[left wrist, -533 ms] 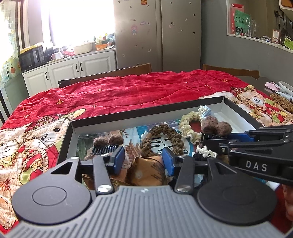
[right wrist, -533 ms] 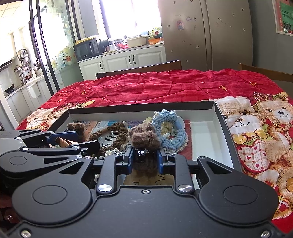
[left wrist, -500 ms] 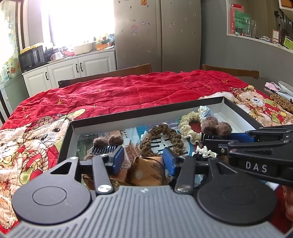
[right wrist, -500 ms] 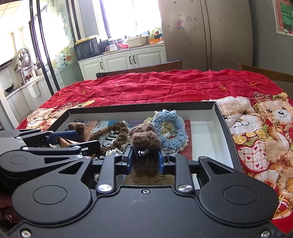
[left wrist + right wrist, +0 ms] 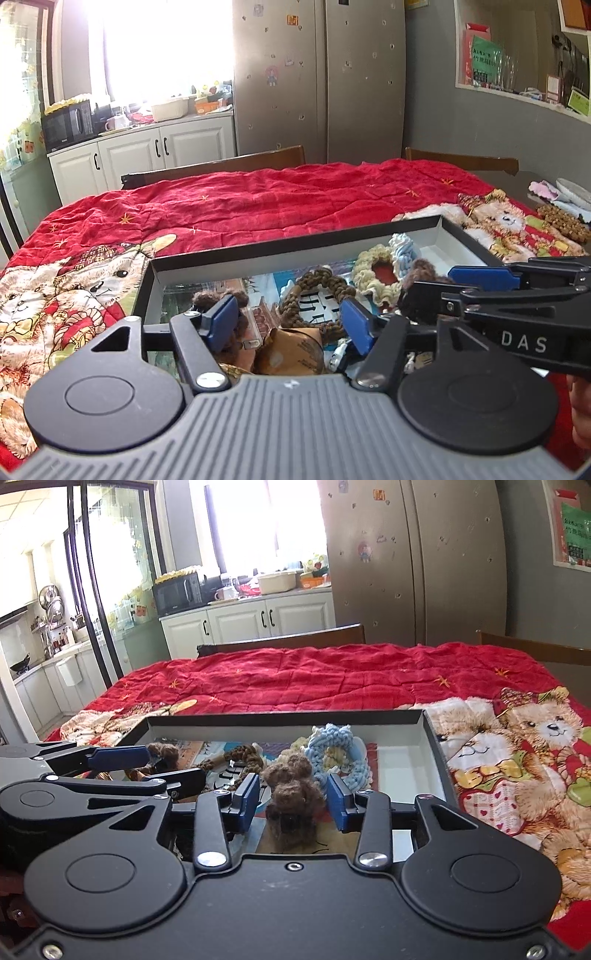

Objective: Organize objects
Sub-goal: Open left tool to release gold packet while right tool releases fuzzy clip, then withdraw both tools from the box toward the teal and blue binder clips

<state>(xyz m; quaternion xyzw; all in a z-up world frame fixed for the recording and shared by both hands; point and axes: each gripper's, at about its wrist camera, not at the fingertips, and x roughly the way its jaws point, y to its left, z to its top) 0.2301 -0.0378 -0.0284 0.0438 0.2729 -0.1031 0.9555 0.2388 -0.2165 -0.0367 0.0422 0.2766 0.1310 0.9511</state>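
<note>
We see a shallow black box (image 5: 439, 753) with a pale lining lying on a quilted red blanket (image 5: 332, 679) printed with fluffy bears. Inside it we count several woolly hair things. There are two fuzzy brown bear clips: one (image 5: 293, 794) stands between our right gripper's (image 5: 291, 801) blue pads, the other (image 5: 221, 299) sits at the box's left end, just behind the left gripper's (image 5: 288, 321) near pad. There are three knitted rings. A braided brown one (image 5: 317, 295) lies in the middle over a printed card, a frilly cream one (image 5: 375, 271) with a red centre lies to its right, and a chunky pale-blue one (image 5: 338, 753) lies against the cream one.

Our right jaws have just been opening. The pads stand apart on either side of the brown clip, with a sliver of gap on each flank, so they press on nothing. Our left jaws have also just been opening and are spread wide over a crumpled brown wrapper (image 5: 291, 350). Nothing is pinched between them.

The grippers themselves are matte black plastic with ribbed grey and smooth black bodies, two round hubs apiece.
</note>
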